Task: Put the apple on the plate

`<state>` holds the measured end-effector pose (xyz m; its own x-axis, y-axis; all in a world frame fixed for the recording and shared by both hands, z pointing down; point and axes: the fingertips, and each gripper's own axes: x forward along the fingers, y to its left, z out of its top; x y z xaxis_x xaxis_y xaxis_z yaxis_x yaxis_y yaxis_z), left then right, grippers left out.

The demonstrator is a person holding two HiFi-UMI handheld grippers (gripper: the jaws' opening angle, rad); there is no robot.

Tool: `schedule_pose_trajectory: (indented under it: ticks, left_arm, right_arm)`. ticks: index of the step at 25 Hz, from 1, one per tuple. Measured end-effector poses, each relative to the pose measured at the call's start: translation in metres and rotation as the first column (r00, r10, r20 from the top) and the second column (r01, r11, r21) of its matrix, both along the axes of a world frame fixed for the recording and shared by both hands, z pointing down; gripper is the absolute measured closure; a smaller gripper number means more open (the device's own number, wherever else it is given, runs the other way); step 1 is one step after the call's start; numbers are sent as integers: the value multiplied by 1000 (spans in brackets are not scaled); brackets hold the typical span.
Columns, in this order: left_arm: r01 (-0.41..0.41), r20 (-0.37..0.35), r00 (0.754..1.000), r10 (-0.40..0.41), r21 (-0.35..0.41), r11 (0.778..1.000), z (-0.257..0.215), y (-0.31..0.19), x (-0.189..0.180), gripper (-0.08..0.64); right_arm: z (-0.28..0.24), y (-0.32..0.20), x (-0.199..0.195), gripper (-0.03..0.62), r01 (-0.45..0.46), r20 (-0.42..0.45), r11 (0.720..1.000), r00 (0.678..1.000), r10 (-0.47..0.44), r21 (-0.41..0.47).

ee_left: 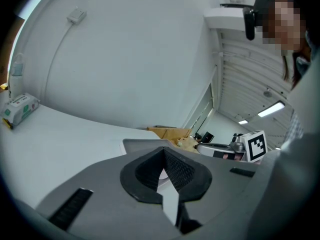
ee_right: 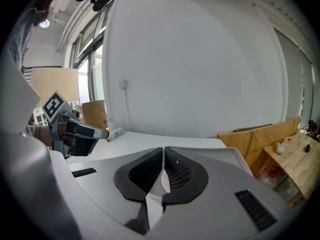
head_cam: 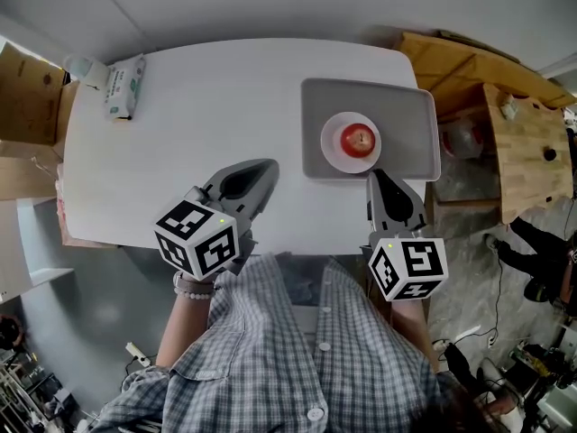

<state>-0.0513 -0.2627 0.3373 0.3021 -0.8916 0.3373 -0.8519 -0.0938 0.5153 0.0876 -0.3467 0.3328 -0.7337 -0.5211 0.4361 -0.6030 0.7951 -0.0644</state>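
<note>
Head view shows us the white table [head_cam: 180,170] filling the middle of the scene, with a wooden bench [head_cam: 527,142] off its right side and a cardboard box [head_cam: 27,97] off its left. At the bottom we see the person's checked shirt [head_cam: 288,359]. On the right half of the table lies a grey tray [head_cam: 415,106] with rounded corners. The left gripper [head_cam: 269,164] hangs over the table's near edge, pointing away from the person and well apart from the tray. In the left gripper view we find its jaws brought together at the tips, with nothing between the dark pads. The right gripper [head_cam: 375,173] is at the tray's near rim, pointing toward it, and we cannot tell whether it touches the rim. The right gripper view shows its jaws likewise pressed together and empty. A round white plate [head_cam: 330,144] sits inside the tray, toward its left and near side. A packet of wipes [head_cam: 124,86] rests at the table's far left corner. The red apple [head_cam: 358,139] sits on the plate, stem side up, just beyond the right gripper's tip.
</note>
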Motion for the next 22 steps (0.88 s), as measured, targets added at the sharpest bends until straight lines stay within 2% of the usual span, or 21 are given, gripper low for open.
schedule_pose_trajectory:
  ticks: [9, 22]
  left_arm:
    - [-13, 3, 1000, 13, -9, 1000, 3, -2, 5, 551]
    - [-37, -1, 999, 37, -22, 999, 8, -2, 9, 551]
  right_arm:
    - [1, 2, 2, 561, -7, 25, 999, 1000, 8, -40]
    - [7, 9, 0, 561, 10, 7, 998, 1000, -9, -57]
